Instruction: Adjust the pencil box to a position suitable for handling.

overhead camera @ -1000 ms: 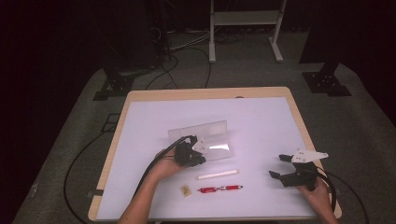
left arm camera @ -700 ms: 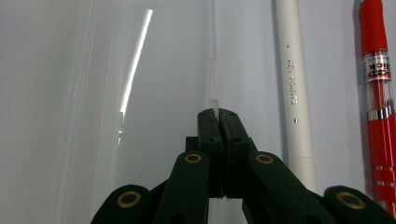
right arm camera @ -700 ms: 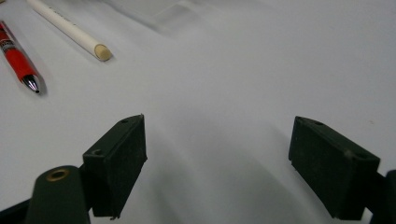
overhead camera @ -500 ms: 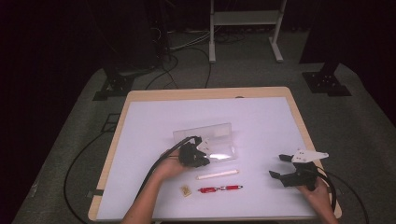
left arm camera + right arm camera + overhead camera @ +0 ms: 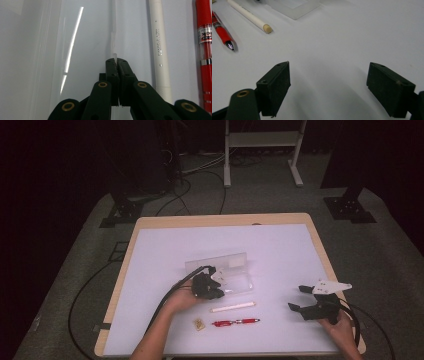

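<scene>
left gripper (image 5: pixel 216 289) at near edge of clear box (image 5: pixel 235 270), mid table (image 5: pixel 280 245); jaws pressed together, pinching thin clear edge of box lid (image 5: pixel 114 53) at tips. right gripper (image 5: pixel 300 299) near right edge of table, well apart from box, jaws spread wide, nothing between them. white pen (image 5: pixel 233 307) just in front of box, red pen (image 5: pixel 236 322) beside it nearer person. small tan item (image 5: pixel 199 324) left of red pen.
</scene>
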A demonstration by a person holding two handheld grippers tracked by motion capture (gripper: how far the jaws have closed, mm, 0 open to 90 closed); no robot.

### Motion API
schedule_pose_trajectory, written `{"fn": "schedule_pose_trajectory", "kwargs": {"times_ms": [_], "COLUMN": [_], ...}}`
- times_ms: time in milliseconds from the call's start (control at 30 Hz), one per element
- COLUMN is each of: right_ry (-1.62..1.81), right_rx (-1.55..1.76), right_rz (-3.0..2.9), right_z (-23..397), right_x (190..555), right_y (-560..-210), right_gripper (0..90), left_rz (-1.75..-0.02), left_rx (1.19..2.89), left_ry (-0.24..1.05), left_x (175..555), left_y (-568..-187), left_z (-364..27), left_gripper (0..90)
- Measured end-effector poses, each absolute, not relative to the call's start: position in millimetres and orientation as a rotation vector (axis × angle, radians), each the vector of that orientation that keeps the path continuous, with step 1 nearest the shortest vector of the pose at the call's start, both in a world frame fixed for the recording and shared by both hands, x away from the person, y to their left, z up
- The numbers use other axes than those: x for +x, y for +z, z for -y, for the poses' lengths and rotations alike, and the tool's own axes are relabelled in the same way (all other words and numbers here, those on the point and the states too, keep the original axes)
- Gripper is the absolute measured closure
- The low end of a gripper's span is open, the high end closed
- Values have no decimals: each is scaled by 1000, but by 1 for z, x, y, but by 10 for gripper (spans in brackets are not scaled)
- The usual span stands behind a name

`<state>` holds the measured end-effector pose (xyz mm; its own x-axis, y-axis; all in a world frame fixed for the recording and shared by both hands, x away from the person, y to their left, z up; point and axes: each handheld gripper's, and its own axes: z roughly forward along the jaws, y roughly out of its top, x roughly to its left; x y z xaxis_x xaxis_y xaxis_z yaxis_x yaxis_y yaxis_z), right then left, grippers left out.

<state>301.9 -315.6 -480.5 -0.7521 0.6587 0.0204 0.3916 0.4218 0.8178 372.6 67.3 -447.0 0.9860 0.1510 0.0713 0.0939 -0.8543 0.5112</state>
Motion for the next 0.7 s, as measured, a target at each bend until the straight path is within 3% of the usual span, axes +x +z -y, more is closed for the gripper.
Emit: {"fn": "schedule_pose_trajectory", "kwargs": {"times_ms": [700], "right_ry": [1242], "right_rx": [910], "right_rz": [-2379], "right_z": [315], "right_x": [302], "right_y": [-480], "right_gripper": [181], "left_rz": [-206], "left_rx": [2529], "left_ry": [181], "left_x": [363], "left_y": [-425], "left_z": [-75], "left_gripper": [723]}}
